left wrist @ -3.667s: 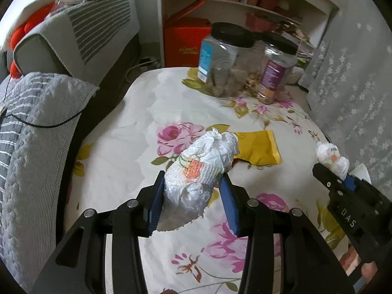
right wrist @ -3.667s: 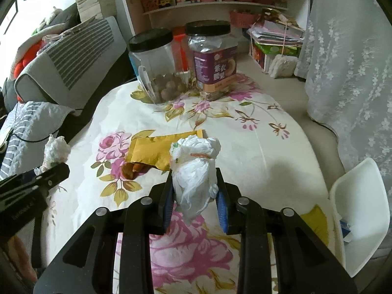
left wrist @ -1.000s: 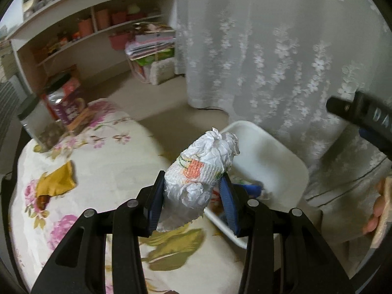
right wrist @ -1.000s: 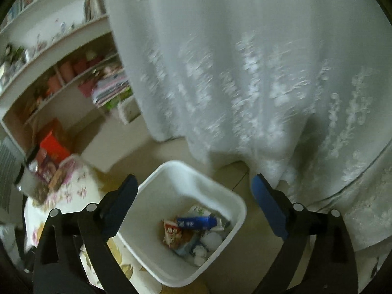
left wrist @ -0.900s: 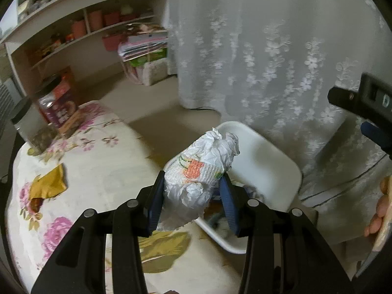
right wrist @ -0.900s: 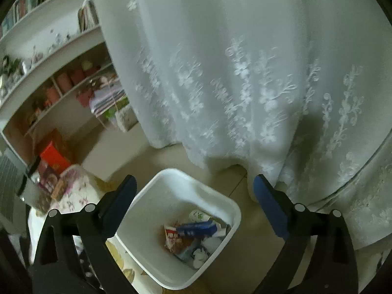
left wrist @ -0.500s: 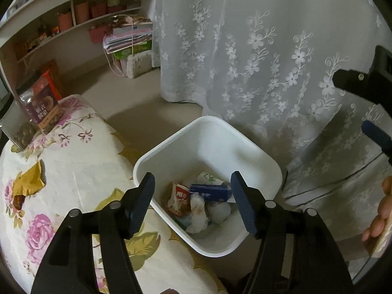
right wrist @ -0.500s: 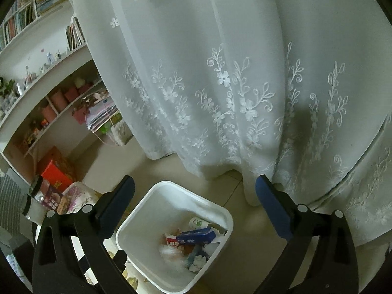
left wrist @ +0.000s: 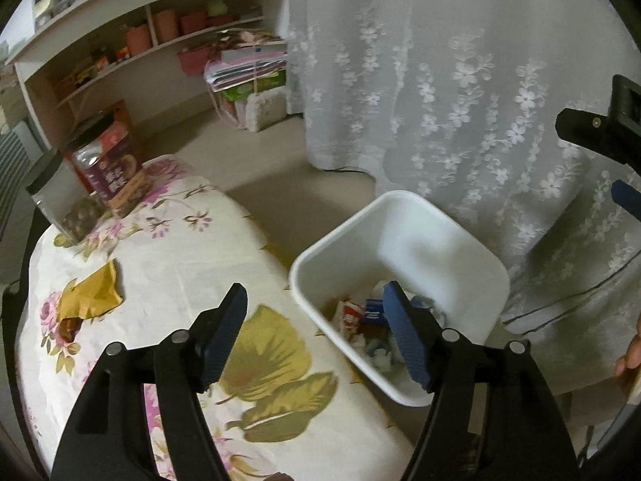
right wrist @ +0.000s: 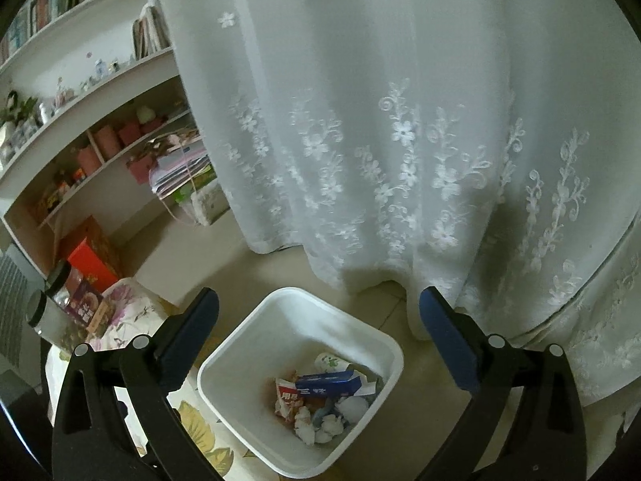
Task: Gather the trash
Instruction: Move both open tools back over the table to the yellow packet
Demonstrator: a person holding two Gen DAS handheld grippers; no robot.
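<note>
Standing: both grippers hang near the bin, and neither one holds anything.
Left gripper (left wrist: 312,326): jaws spread wide, empty; a second ago they squeezed a crumpled white wad, and that wad is gone from between them.
Right gripper (right wrist: 318,326): jaws wide apart too, hovering above the bin; it was already empty a second ago, though it carried its own wad a few seconds back.
Bin (left wrist: 472,240): white, on the floor just beside the table edge, in front of the lace curtain (left wrist: 460,92).
Trash (right wrist: 320,405): lies in the bottom of the bin, a heap of white wads, a red-and-white wrapper and a blue box; the dropped wads are most likely among the white lumps, though I cannot pick out which.
Change: the left load has gone into the bin, so this round of drop-offs looks finished.
Wrapper (left wrist: 90,298): yellow, crumpled, lying on the flowered table (left wrist: 180,248) well apart from the bin, with something dark at its lower end.
Jars (left wrist: 108,172): two, at the far end of the table; these look like keepers, not rubbish.
Next: I would guess a trip back to the table for that yellow wrapper, since both claws are free for it.
</note>
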